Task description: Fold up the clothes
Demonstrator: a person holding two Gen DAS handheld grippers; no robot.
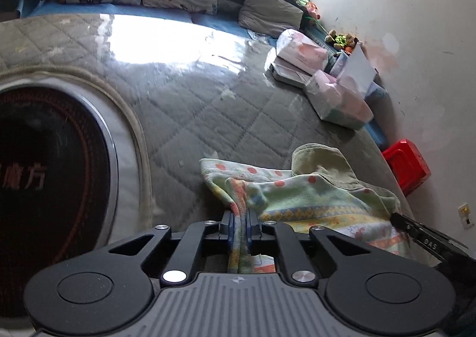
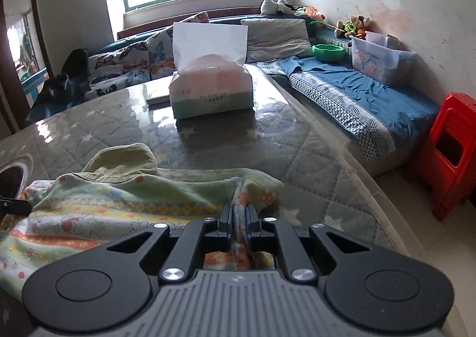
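My left gripper (image 1: 239,225): fingers clenched on a bunched edge of the patterned garment (image 1: 309,197). My right gripper (image 2: 239,219): fingers likewise pinching its cloth. Garment spread between both on quilted desk (image 2: 297,152). Beyond: tissue pack (image 2: 211,93).

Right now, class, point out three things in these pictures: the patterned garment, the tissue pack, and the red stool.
patterned garment (image 2: 119,206), right wrist view, on its striped middle panel.
tissue pack (image 2: 211,93), right wrist view, on its front face.
red stool (image 2: 455,140), right wrist view, on its side wall.
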